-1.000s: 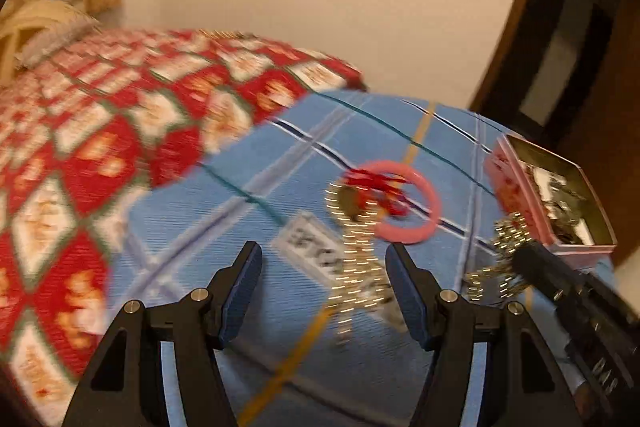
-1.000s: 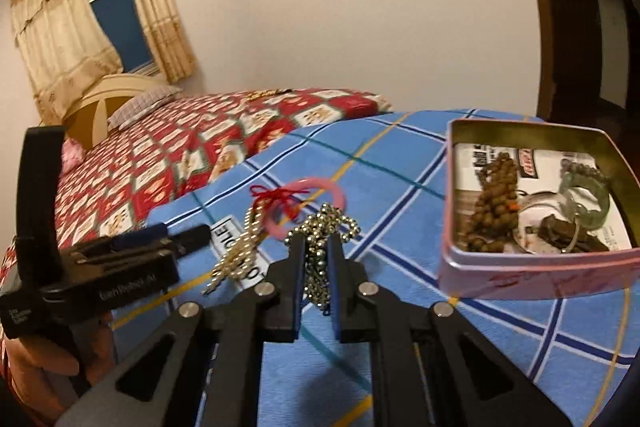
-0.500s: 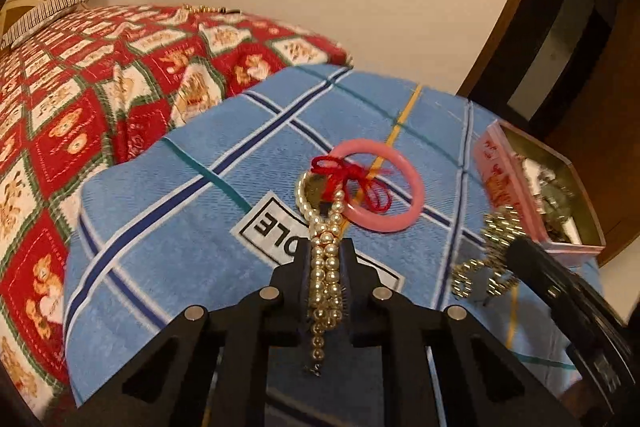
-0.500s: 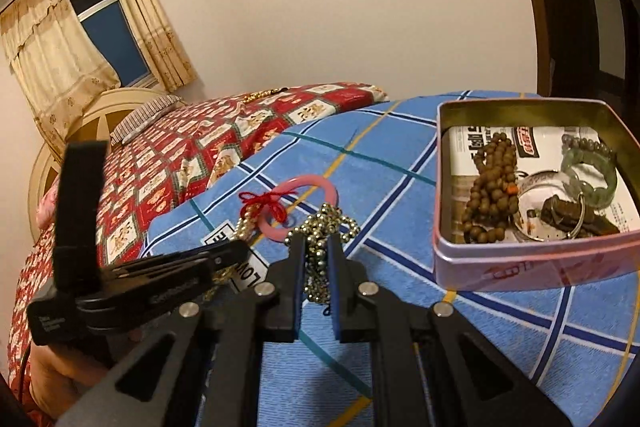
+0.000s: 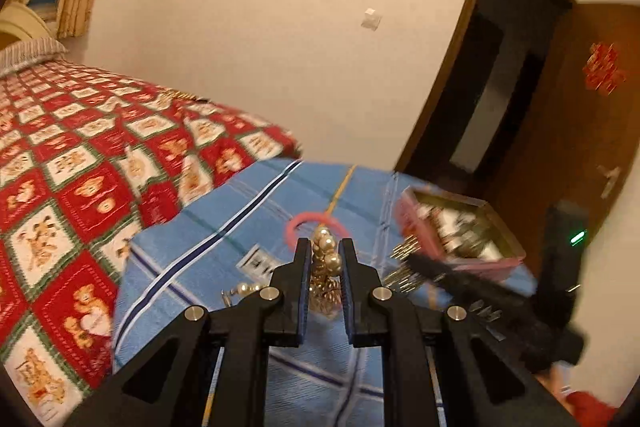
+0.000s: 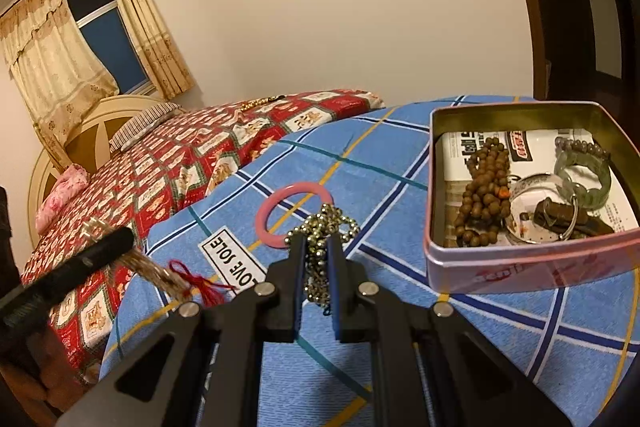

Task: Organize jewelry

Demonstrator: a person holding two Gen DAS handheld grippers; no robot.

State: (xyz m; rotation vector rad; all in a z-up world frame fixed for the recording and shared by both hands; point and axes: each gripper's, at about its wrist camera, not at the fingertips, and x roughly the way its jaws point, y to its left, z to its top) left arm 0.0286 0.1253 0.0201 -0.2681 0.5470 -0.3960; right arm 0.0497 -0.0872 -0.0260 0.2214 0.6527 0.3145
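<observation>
Left wrist view: left gripper (image 5: 325, 259), jaws clamped on the pearl strand (image 5: 327, 254), lifted above the blue cloth (image 5: 192, 251).
Right gripper (image 6: 316, 255): jaws clamped on the metal bead chain (image 6: 326, 223), beside the pink ring (image 6: 292, 219).
Pink tin (image 6: 520, 267): on the cloth, holding brown beads (image 6: 482, 195) and a green bangle (image 6: 588, 183).

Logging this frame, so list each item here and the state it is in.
Left tongs: shut on pearl necklace, lifted.
Right tongs: shut on metal bead chain.
Pink bangle: lying flat on the blue cloth, loose.
Tin: open, no lid, holding wooden beads and a green bracelet.
</observation>
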